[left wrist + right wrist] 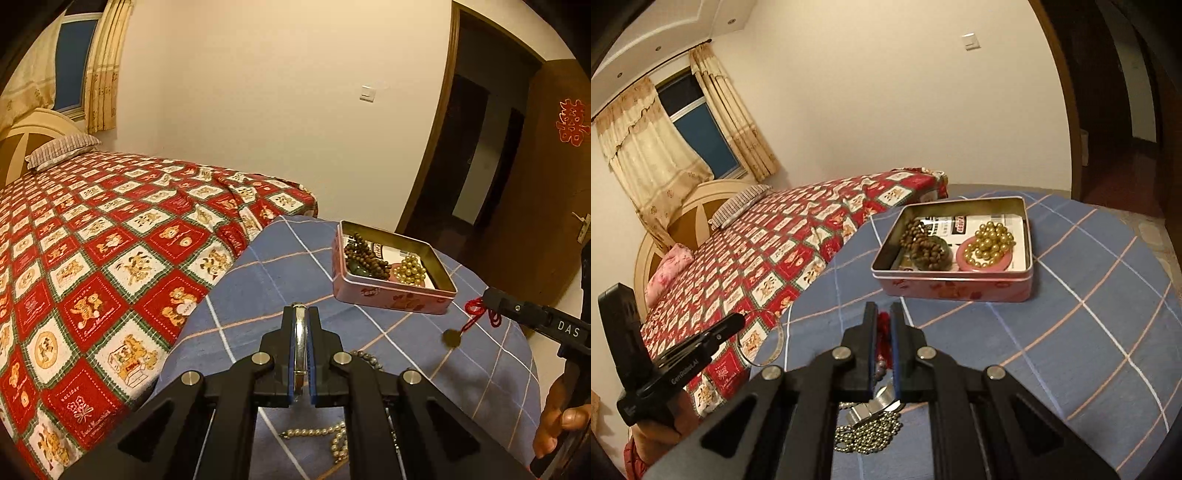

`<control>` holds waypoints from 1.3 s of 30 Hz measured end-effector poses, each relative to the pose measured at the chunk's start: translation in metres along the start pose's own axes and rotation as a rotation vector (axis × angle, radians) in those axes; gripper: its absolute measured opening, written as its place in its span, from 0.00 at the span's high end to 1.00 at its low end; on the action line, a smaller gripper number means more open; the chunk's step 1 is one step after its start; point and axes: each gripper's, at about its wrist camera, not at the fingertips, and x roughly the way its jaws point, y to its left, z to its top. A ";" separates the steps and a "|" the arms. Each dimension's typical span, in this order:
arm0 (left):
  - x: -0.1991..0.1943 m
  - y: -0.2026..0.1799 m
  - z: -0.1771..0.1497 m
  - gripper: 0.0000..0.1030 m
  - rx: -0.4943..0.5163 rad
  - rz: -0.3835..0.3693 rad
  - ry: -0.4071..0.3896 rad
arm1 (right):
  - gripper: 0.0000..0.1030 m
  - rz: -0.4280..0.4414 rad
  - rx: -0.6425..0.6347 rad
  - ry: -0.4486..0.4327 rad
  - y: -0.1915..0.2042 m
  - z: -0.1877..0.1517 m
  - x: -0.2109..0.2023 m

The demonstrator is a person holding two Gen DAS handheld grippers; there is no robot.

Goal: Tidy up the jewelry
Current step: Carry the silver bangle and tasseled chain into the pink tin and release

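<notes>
My left gripper (pixel 300 314) is shut on a silver bangle (pixel 300 339), held above the blue checked table (pixel 280 266). It also shows in the right wrist view (pixel 738 321) with the bangle (pixel 780 338) hanging from it. My right gripper (pixel 884 314) is shut on a red cord charm (pixel 884 332); in the left wrist view the cord (pixel 476 312) dangles a round pendant (pixel 451 338) from it (pixel 487 295). A pink tin (pixel 391 291) (pixel 953 284) holds brown beads (pixel 365 256), gold beads (pixel 991 240) and a pink disc (pixel 964 258).
A pearl strand (pixel 325 434) and a dark bead strand (pixel 367 358) lie on the table under my left gripper. A ball chain (pixel 868 435) and a silver ring (pixel 875 406) lie under my right gripper. A bed with a red quilt (pixel 110 240) borders the table's left.
</notes>
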 end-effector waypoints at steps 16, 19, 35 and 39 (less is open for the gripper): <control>0.034 -0.026 0.021 0.96 0.033 -0.053 0.020 | 0.91 -0.013 0.013 -0.023 -0.019 0.019 0.010; 0.045 -0.039 0.031 0.96 0.050 -0.081 0.016 | 0.91 -0.011 0.014 -0.027 -0.025 0.029 0.015; 0.121 -0.111 0.081 0.96 0.111 -0.237 0.005 | 0.91 -0.024 0.036 -0.065 -0.059 0.082 0.046; 0.147 -0.119 0.076 0.96 0.115 -0.250 0.051 | 0.91 -0.042 0.058 -0.038 -0.072 0.077 0.057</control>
